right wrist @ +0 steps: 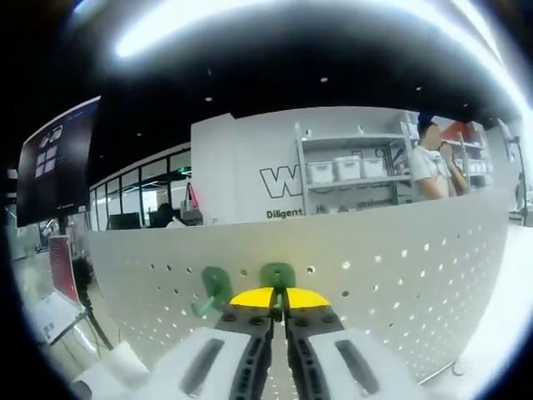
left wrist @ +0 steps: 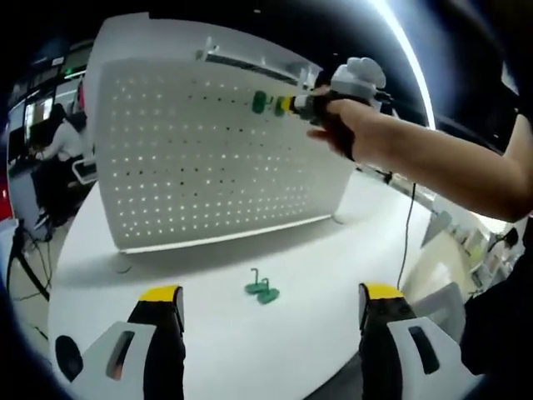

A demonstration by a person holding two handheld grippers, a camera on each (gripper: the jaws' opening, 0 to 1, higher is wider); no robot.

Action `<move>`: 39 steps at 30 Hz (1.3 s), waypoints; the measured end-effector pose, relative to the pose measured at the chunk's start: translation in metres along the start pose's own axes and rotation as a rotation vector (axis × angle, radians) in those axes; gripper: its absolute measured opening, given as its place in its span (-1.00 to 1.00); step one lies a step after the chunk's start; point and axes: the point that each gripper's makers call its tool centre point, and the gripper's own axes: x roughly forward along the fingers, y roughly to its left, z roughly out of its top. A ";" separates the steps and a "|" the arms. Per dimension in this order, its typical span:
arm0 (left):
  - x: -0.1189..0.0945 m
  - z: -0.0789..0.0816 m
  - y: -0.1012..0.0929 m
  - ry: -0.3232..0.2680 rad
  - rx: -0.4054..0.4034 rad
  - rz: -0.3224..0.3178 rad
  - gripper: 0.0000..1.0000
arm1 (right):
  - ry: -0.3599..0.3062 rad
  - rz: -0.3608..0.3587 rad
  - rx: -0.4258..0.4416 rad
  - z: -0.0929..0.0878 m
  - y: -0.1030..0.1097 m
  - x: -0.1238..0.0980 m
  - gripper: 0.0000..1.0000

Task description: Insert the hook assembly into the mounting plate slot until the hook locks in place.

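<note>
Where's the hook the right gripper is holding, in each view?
Left gripper view: green hook at the top of the pegboard, at the tip of the right gripper.
Right gripper view: hook low centre, just above the shut yellow-tipped jaws, against the pegboard; a second green hook sits just to its left.
Shared landmark: the white pegboard.

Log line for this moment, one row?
right gripper: shut on hook at pegboard | second hook: on board | left gripper: open | spare hook: on table
</note>
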 end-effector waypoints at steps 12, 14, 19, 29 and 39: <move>-0.008 0.001 0.004 -0.014 -0.026 0.022 0.74 | -0.005 0.024 0.003 0.002 0.005 -0.003 -0.88; -0.008 0.001 0.002 -0.013 -0.027 0.021 0.74 | 0.006 0.027 0.004 0.000 0.005 -0.002 -0.88; -0.009 -0.001 0.000 -0.010 -0.024 0.020 0.73 | -0.007 0.030 0.020 0.006 0.003 -0.007 -0.88; -0.013 0.003 -0.001 -0.008 -0.019 0.028 0.73 | -0.077 0.052 0.011 0.034 0.000 -0.024 -0.68; -0.012 -0.008 -0.012 0.024 -0.010 0.010 0.71 | -0.024 0.193 0.080 0.025 0.006 -0.069 -0.67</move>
